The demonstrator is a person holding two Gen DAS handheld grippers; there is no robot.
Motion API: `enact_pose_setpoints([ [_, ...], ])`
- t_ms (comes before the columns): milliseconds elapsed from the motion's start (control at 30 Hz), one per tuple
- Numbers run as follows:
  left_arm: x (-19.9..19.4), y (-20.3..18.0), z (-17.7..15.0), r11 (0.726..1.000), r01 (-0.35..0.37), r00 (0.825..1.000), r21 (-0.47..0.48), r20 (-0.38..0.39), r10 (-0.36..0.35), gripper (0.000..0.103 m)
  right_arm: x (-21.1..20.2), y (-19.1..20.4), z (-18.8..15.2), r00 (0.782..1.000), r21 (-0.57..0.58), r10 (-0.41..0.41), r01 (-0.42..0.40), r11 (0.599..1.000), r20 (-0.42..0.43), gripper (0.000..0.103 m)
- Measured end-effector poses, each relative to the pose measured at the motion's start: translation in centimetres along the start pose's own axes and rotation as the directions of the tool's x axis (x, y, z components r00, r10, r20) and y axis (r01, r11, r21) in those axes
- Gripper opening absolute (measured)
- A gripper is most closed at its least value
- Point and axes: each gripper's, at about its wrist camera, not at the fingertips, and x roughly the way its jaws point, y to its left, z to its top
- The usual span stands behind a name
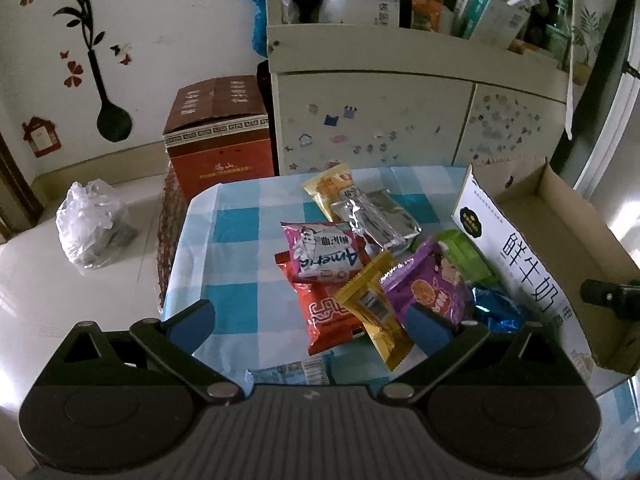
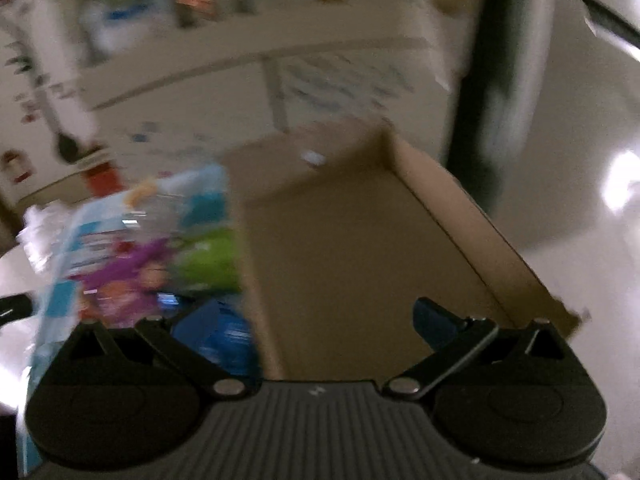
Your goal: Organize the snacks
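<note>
A pile of snack packets lies on the blue-checked tablecloth (image 1: 232,240): a pink packet (image 1: 324,252), a red one (image 1: 332,316), a yellow bar (image 1: 376,308), a purple packet (image 1: 432,284), a green one (image 1: 464,256), a silver one (image 1: 376,216) and a blue foil one (image 1: 496,308). My left gripper (image 1: 310,320) hovers open above the pile's near side, holding nothing. An open cardboard box (image 1: 560,216) stands right of the pile. In the blurred right wrist view my right gripper (image 2: 316,324) is open over the box (image 2: 344,248), with the purple packet (image 2: 132,280) and green packet (image 2: 208,260) to its left.
A red-brown carton (image 1: 220,140) sits on the floor behind the table, a white plastic bag (image 1: 88,220) to its left. A cream cabinet (image 1: 380,120) with cluttered shelves stands behind. Part of the right gripper (image 1: 612,296) shows over the box's edge.
</note>
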Motion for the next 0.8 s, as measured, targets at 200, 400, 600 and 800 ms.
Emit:
enact_pose_setpoints([
  [200, 0.2, -0.2, -0.1, 1.000, 0.001, 1.000, 0.008, -0.003, -0.001, 0.103, 1.4, -2.3, -0.9, 0.991, 0.081, -0.091, 0.100, 0.992, -0.099, 0.102],
  [400, 0.1, -0.1, 0.1, 1.000, -0.003, 1.000, 0.000, -0.002, 0.003, 0.103, 0.6, -2.9, -1.7, 0.978, 0.141, -0.151, 0.172, 0.975, -0.145, 0.102],
  [600, 0.0, -0.2, 0.0, 1.000, -0.008, 1.000, 0.005, 0.002, 0.008, 0.103, -1.4, -4.0, -3.2, 0.972, 0.280, -0.174, 0.213, 0.936, -0.159, 0.102],
  [800, -0.4, -0.4, -0.3, 0.999, 0.003, 1.000, 0.051, 0.015, -0.004, 0.103, -3.8, -1.8, -4.0, 0.976, 0.238, -0.207, 0.216, 0.947, -0.065, 0.102],
])
